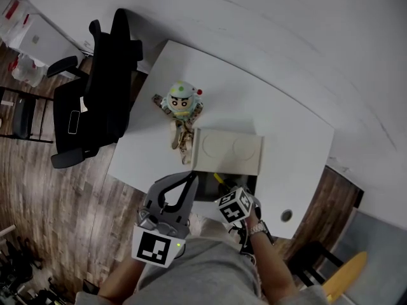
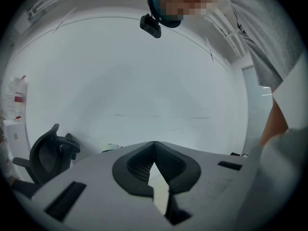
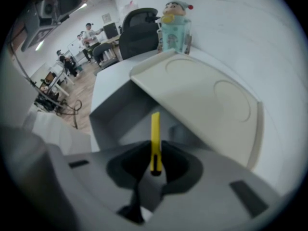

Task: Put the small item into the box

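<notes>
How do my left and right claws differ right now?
The right claw is shut on a thin yellow item; the left claw is shut with nothing in it. The right claw points at the open box; the left claw faces a white wall. Both share the same grey two-jaw build.

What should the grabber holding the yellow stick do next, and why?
Probably the right gripper should dip a little lower into the box, then open. Its jaws are shut on the yellow stick, which points into the open box beneath the raised lid. The stick seems to hang above the box floor, so letting go lower down looks gentler.
</notes>
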A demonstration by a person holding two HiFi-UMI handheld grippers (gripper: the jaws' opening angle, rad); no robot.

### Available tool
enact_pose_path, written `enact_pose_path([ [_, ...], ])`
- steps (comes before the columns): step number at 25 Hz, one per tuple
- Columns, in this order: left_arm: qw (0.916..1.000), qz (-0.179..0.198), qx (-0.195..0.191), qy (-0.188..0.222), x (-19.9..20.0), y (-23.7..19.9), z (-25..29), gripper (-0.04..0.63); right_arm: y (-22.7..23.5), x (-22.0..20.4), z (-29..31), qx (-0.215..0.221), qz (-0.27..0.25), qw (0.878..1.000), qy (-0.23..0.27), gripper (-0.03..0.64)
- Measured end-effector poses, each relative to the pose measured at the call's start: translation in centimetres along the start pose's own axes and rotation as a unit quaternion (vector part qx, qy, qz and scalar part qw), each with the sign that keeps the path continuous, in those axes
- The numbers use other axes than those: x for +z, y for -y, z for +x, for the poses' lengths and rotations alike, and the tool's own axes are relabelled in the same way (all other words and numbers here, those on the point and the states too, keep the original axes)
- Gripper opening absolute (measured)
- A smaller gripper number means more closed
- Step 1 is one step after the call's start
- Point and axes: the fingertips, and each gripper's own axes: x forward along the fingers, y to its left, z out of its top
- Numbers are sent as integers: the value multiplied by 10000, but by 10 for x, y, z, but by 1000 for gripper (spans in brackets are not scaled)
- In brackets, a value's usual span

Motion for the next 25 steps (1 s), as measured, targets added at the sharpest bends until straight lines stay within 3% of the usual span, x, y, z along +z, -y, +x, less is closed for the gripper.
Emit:
enact_pose_path([
  [25,9999,-43,97,-19,-4,-8,-11,31,-2,-3,15,-43,-11,9999,-144,95],
])
